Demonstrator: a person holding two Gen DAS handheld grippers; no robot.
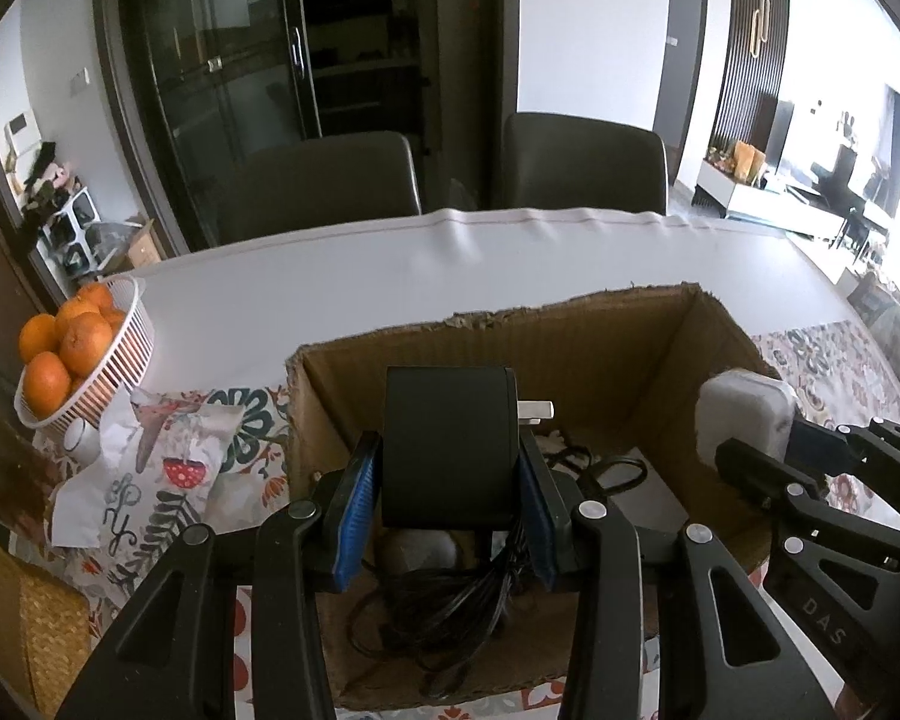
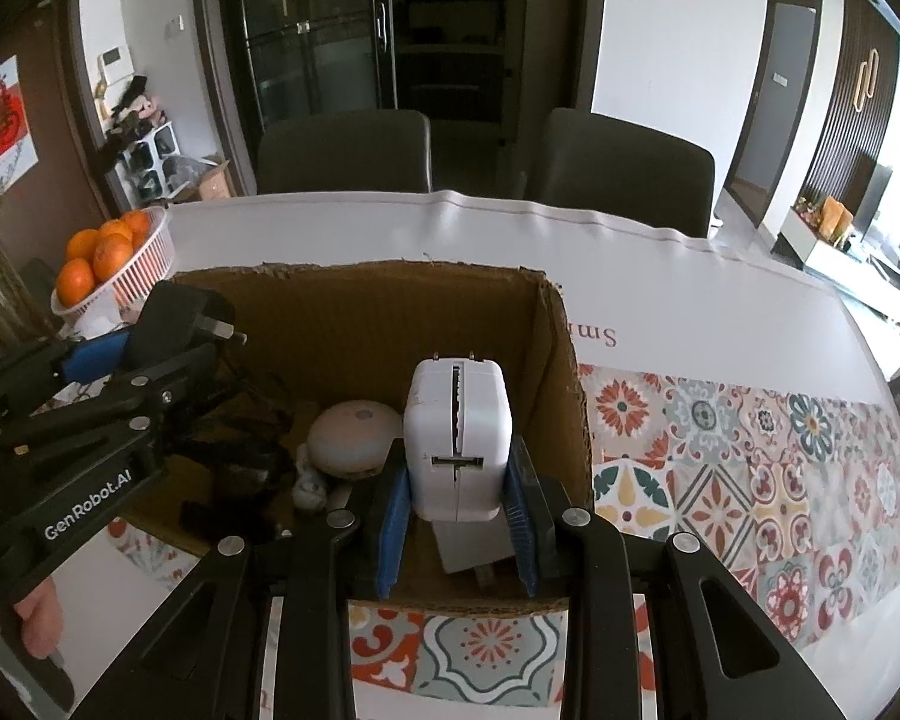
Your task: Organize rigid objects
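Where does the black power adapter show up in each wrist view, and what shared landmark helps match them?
Left wrist view: black power adapter at centre, clamped between the left gripper pads, above the cardboard box.
Right wrist view: the same adapter at the left edge, over the box's left side.
Shared landmark: the white basket of oranges, on the left in both.

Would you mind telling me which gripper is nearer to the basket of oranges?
Left. The left gripper is at the box end nearest the basket of oranges; the right gripper is at the far end.
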